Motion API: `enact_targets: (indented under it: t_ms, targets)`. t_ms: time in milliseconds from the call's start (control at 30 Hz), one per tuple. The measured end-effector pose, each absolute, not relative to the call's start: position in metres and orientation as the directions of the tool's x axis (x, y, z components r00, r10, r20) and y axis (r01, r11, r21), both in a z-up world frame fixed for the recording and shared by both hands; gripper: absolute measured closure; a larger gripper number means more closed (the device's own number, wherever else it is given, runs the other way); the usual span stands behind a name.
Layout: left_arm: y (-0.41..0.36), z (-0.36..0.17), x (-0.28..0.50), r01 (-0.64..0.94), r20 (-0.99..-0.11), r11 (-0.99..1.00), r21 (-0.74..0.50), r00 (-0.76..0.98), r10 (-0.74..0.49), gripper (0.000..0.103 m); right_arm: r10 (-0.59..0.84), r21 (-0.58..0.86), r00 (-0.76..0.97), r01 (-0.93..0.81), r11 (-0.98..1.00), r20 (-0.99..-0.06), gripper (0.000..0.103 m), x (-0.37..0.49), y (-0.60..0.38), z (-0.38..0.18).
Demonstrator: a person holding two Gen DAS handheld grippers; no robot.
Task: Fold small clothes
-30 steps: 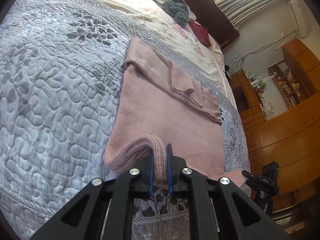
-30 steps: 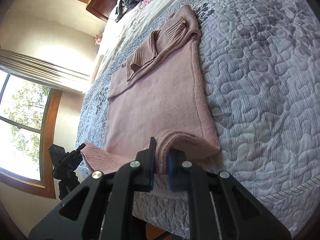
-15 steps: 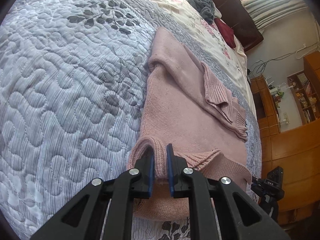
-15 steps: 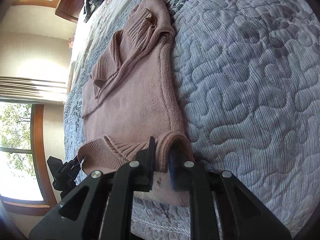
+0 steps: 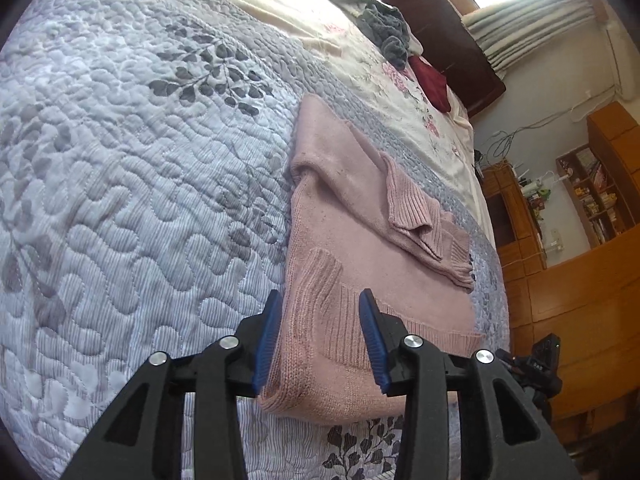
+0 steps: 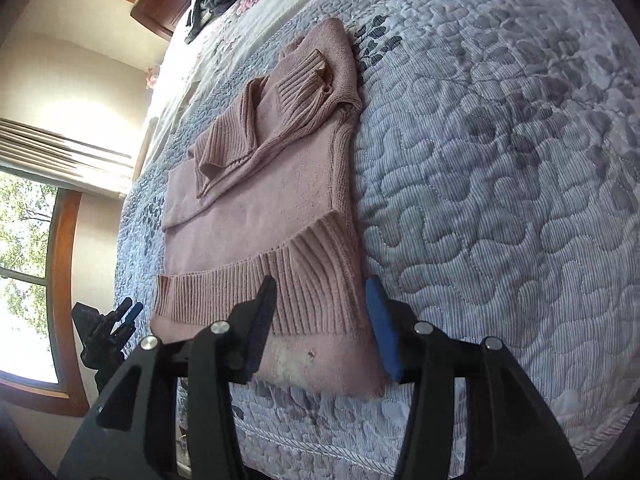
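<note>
Both grippers let go since earlier: left gripper [image 5: 320, 336] and right gripper [image 6: 324, 320] spread wide, empty, over pink sweater [image 5: 360, 240] hem folded up; bare quilt [image 6: 500, 200] alongside.

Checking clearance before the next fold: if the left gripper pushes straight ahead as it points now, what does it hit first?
Most likely the pink sweater. The left gripper is open, and the ribbed hem, folded up over the body, lies directly between its fingers. Depth is unclear, so it might skim just above the knit.
</note>
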State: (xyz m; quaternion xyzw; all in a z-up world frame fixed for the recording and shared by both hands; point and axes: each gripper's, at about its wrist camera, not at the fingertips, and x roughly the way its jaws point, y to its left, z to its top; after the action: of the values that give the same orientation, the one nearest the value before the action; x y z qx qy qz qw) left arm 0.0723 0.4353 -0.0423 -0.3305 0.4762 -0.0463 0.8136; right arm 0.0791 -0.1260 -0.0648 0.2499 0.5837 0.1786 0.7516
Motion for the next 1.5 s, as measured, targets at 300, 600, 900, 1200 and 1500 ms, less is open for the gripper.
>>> enact_targets:
  t_ms: [300, 600, 900, 1200, 1500]
  targets:
    - [0.38, -0.062, 0.123, -0.063, -0.886, 0.943, -0.328, 0.367, -0.283, 0.047, 0.482, 0.476, 0.248, -0.089, 0.875, -0.84, 0.056, 0.078, -0.094, -0.058]
    - [0.367, -0.073, 0.131, -0.011, -0.897, 0.961, -0.277, 0.36, -0.255, 0.087, 0.402, 0.367, 0.237, -0.181, 0.913, -0.884, 0.054, 0.089, -0.077, -0.07]
    - [0.351, -0.075, 0.132, 0.039, -0.903, 0.964, -0.264, 0.341, -0.262, 0.083, 0.302, 0.236, 0.234, -0.271, 0.933, -0.924, 0.054, 0.107, -0.05, -0.091]
    - [0.346, -0.077, 0.131, 0.048, -0.902, 0.967, -0.249, 0.353, -0.25, 0.089, 0.323, 0.21, 0.307, -0.348, 0.914, -0.895, 0.095, 0.09, -0.051, -0.075]
    - [0.351, -0.008, 0.102, 0.105, -0.784, 0.94, -0.324, 0.527, -0.328, 0.091, 0.444, 0.301, 0.383, -0.378, 0.875, -0.81, 0.095, 0.069, -0.068, -0.019]
